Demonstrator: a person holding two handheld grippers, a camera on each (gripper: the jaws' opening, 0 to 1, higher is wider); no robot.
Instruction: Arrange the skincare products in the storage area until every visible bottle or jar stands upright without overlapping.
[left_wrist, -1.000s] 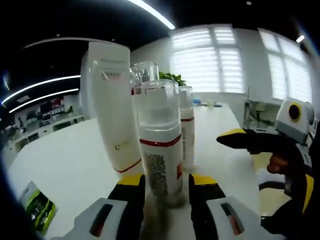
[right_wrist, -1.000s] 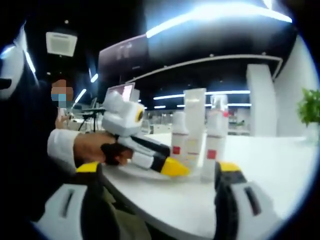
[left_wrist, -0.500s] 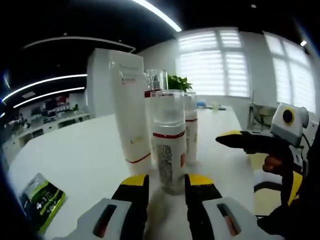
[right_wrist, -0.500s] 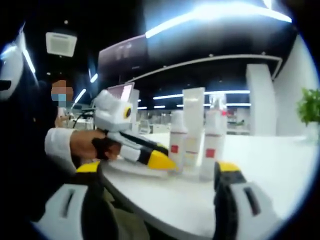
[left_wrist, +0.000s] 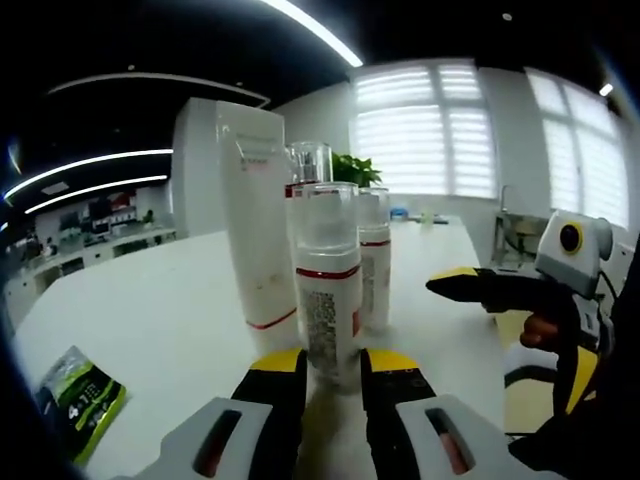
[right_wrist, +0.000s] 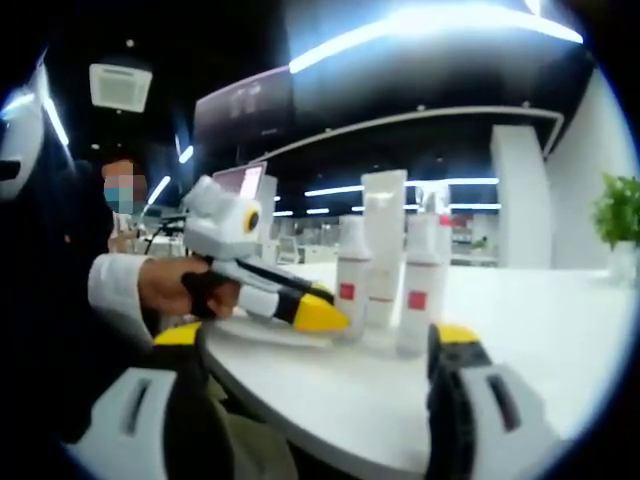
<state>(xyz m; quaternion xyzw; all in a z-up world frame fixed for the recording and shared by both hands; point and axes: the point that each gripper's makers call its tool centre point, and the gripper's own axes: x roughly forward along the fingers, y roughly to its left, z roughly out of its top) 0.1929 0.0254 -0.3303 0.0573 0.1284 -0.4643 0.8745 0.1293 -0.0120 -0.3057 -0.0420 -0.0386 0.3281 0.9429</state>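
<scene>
skincare bottles (left_wrist: 327, 270) stand upright on the table (left_wrist: 150, 320), left gripper (left_wrist: 333, 365) near.

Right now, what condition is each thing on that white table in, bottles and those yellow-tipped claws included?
Pump bottle: upright, between the left gripper's jaws.
Tall white tube: upright on its cap.
Rear bottles: upright, close together.
Green sachet: lying flat on the table.
Left gripper: jaws nearly closed beside the bottle; contact unclear.
Right gripper: open, holding nothing.
</scene>
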